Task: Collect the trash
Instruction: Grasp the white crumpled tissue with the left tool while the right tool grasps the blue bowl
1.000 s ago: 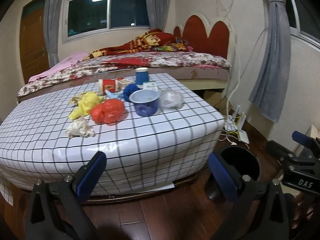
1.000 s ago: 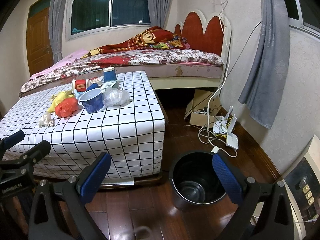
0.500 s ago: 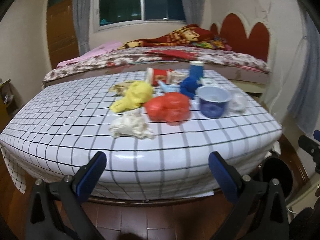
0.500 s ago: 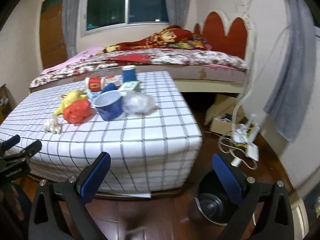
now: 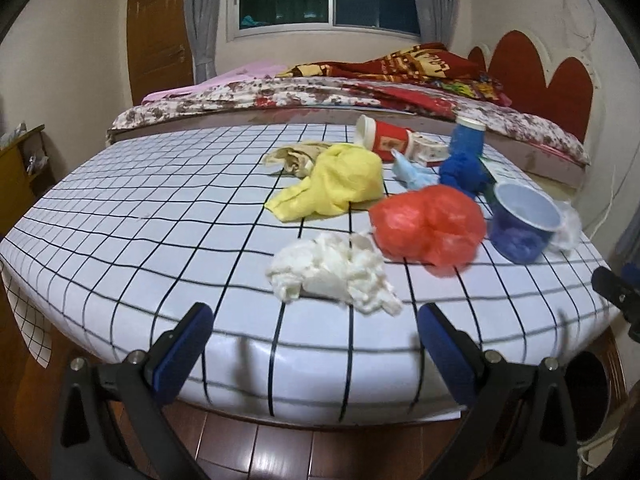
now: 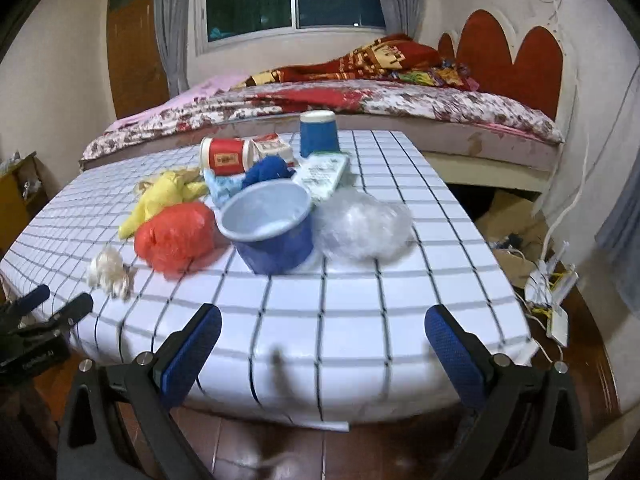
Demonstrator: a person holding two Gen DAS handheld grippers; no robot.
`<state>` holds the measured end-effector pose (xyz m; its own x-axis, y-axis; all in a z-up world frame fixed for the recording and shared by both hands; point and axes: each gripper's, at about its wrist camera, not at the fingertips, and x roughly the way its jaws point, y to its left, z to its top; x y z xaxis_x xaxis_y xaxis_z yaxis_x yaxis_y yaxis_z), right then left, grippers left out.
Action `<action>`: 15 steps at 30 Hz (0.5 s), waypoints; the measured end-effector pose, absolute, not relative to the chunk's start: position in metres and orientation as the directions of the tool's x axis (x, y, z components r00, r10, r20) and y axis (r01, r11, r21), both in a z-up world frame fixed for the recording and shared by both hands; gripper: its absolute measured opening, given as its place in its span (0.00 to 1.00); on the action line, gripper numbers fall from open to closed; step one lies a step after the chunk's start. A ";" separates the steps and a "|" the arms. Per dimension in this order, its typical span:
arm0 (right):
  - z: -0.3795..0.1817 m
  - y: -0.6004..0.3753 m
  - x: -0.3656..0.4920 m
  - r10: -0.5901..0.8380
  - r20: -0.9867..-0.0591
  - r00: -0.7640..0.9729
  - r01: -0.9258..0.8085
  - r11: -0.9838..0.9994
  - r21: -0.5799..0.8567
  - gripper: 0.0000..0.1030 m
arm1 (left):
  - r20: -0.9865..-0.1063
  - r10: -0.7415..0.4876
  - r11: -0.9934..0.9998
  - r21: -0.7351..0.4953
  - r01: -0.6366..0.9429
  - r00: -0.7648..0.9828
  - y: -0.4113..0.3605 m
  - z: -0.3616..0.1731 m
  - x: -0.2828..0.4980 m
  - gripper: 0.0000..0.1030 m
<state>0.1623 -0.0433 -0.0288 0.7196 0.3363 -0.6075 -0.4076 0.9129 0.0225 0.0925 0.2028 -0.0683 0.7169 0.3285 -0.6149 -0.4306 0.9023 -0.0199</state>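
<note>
Both grippers are hovering low in front of the grid-cloth table, w/ nothing between the pads. Left gripper is sitting spread wide, its blue pads framing the table's near edge, just short of the white tissue wad. Right gripper is also gaping wide, empty, pointing at the table's front-right corner. The trash is lying bunched on the far-right part of the tabletop: tissue wad nearest the front edge, red plastic bag just behind it and touching the blue bowl-cup, yellow bag further back w/ a beige wrapper behind it. A clear plastic ball is resting right beside the bowl-cup. A red paper cup is lying on its side, a blue cup is standing upside down at the back, and a blue crumpled wad is sitting between them. The dark bin is showing on the floor at the table's right, partly hidden.
</note>
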 end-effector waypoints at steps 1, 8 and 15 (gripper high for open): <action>-0.030 -0.038 0.167 0.338 -0.606 0.720 -0.413 0.911 0.017 0.99 | -0.615 0.333 0.901 -0.017 -0.434 0.715 0.203 -0.069 0.094 0.99; -0.044 -0.003 0.201 0.362 -0.641 0.677 -0.469 0.883 0.004 0.96 | -0.628 0.319 0.889 -0.062 -0.454 0.710 0.222 -0.077 0.112 0.99; -0.054 0.016 0.228 0.360 -0.660 0.659 -0.487 0.873 -0.010 0.89 | -0.642 0.292 0.883 -0.103 -0.457 0.708 0.232 -0.088 0.119 0.99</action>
<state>0.2276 0.0160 -0.0543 0.6590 0.3605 -0.6602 -0.4873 0.8732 -0.0096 0.1185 0.2318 -0.0876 0.7085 0.2921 -0.6424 -0.4572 0.8834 -0.1025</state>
